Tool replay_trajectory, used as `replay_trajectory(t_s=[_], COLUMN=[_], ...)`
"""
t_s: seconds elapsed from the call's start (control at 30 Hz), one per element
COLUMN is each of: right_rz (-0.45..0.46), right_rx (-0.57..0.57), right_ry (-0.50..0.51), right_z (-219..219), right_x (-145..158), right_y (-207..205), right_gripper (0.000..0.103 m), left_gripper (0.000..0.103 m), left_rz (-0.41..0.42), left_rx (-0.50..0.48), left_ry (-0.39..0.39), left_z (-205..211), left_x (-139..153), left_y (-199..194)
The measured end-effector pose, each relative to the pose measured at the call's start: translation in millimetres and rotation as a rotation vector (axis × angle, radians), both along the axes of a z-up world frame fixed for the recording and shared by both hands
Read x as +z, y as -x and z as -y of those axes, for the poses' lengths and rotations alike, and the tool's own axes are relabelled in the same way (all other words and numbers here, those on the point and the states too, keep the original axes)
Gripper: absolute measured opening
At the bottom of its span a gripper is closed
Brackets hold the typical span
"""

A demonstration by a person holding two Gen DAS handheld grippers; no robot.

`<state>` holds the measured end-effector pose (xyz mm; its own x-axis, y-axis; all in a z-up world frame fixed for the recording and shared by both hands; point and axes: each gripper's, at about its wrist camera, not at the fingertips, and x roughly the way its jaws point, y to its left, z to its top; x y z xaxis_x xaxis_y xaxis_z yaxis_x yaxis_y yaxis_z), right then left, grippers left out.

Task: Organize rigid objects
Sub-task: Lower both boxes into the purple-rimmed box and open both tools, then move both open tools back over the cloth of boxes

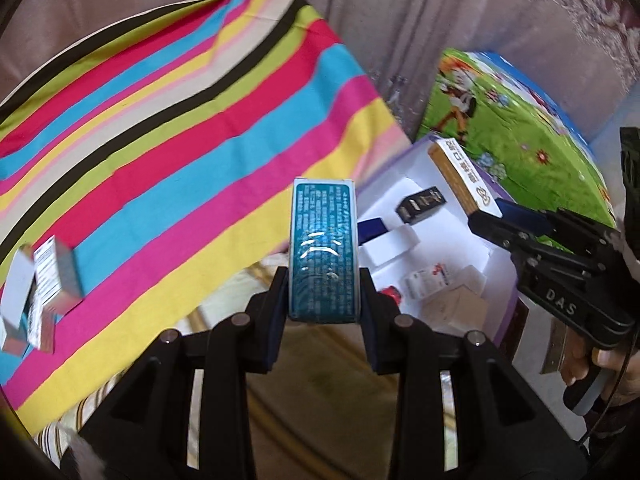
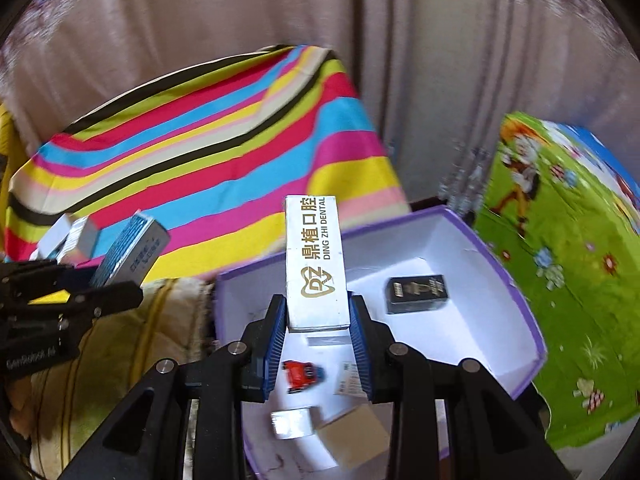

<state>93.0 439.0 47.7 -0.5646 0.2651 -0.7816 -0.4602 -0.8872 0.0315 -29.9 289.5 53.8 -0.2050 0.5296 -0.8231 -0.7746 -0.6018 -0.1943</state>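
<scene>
My left gripper (image 1: 324,296) is shut on a teal box (image 1: 323,248), which it holds upright over the gap between the striped cloth and the purple storage box (image 1: 502,280). In the right wrist view, that gripper (image 2: 108,292) and its teal box (image 2: 134,250) appear at the left. My right gripper (image 2: 318,316) is shut on a white dental box with gold print (image 2: 314,264), held over the purple-rimmed storage box (image 2: 532,320). The left wrist view shows the right gripper (image 1: 490,220) with the dental box (image 1: 464,176), and a person's hand on its handle.
Inside the storage box lie a black box (image 2: 416,292), a red toy car (image 2: 302,376), a silver box (image 2: 292,422) and a cardboard box (image 2: 356,440). Several small boxes (image 1: 44,280) lie on the striped cloth (image 1: 180,140). A green cartoon-printed surface (image 2: 560,260) borders the right.
</scene>
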Motion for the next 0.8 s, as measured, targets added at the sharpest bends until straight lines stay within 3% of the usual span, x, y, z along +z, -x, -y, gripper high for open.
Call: replay_trajectory(t_s=[0.23,0.33,0.37,0.43,0.5,0.63,0.8], right_rz=[-0.008,-0.014,-0.013,-0.001,-0.011,-0.019,-0.024], right_rx=[-0.075,-0.091,-0.093,-0.101,-0.097,-0.079,-0.047], right_ry=[0.005,0.02,0.023,0.034,0.048,0.047,0.062], right_z=[-12.8,-15.7,-16.0,-16.4,-15.2,-7.7,6.3], right_x=[-0.1,-0.4,-0.5,-2.1,-2.0,0.5,1.0], right_y=[-8.9,-9.1,-8.5,-6.2,-5.3,0.2,12.9], right_gripper=[0.034,0.034,0.035,0.051,0.058,0.059,0.063], left_gripper=[0.037,0.046,0.051,0.058,0.063,0.063,0.064], left_rz=[0.049,0.062,0.063,0.064,0.072,0.106,0.102], left_rx=[-0.073,-0.073,-0.066,-0.045,-0.03,0.031,0.175], left_ry=[-0.037,-0.039,-0.045,-0.052,-0.058,-0.033,0.027], left_z=[-27.2,-30.4,-28.7,-25.2,-21.6,-12.2,14.0], left_x=[1.0,-0.3,0.9,2.8,3.6,-1.6,-7.3], left_y=[-7.1,-7.4,-6.8,-4.9,-3.0,5.7,20.6])
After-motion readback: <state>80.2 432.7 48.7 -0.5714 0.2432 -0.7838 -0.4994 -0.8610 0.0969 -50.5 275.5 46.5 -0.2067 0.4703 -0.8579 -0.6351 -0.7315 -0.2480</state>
